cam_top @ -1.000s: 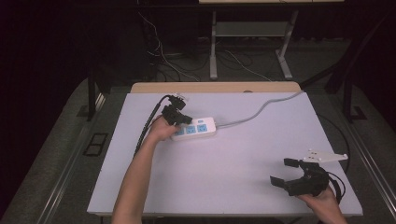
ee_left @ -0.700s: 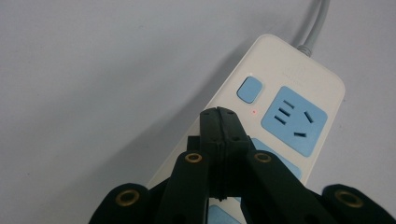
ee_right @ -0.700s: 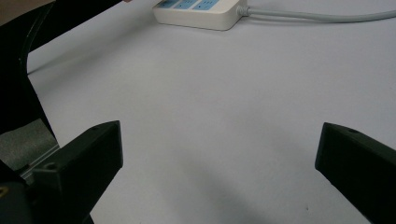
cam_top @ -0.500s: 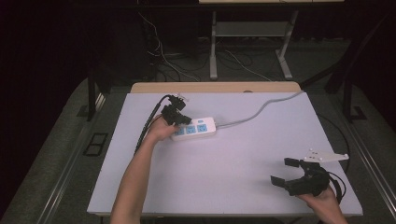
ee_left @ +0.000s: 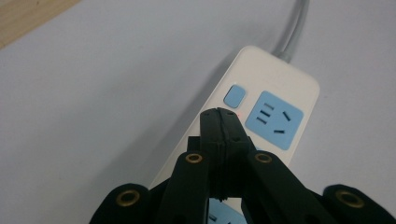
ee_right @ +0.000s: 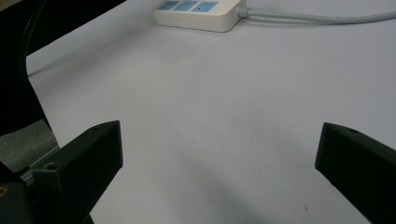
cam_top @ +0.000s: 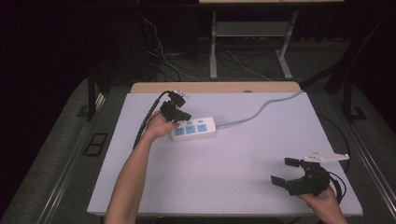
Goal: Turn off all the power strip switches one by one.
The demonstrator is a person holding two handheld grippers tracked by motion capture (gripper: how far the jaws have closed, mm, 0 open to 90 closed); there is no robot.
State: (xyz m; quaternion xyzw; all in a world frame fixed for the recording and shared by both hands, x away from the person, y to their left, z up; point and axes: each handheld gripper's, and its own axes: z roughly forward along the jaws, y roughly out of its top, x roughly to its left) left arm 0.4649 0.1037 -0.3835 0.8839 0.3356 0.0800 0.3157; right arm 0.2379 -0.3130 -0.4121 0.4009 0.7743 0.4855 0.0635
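A white power strip (cam_top: 194,129) with blue sockets lies on the white table (cam_top: 243,154), its grey cable (cam_top: 261,110) running to the back right. My left gripper (cam_top: 183,116) hovers over the strip's left end, shut with nothing between its jaws. In the left gripper view the closed tips (ee_left: 219,114) sit just over the strip (ee_left: 280,88), next to its blue button (ee_left: 235,96) and a blue socket (ee_left: 275,120). My right gripper (cam_top: 285,171) rests near the table's front right, open and empty. The right gripper view shows the strip (ee_right: 196,13) far off.
A wooden edge (cam_top: 215,87) borders the table's far side. Beyond it stand a metal frame (cam_top: 252,32) and loose cables (cam_top: 163,60) on the floor. A black cable (cam_top: 144,123) trails from my left gripper over the table's left part.
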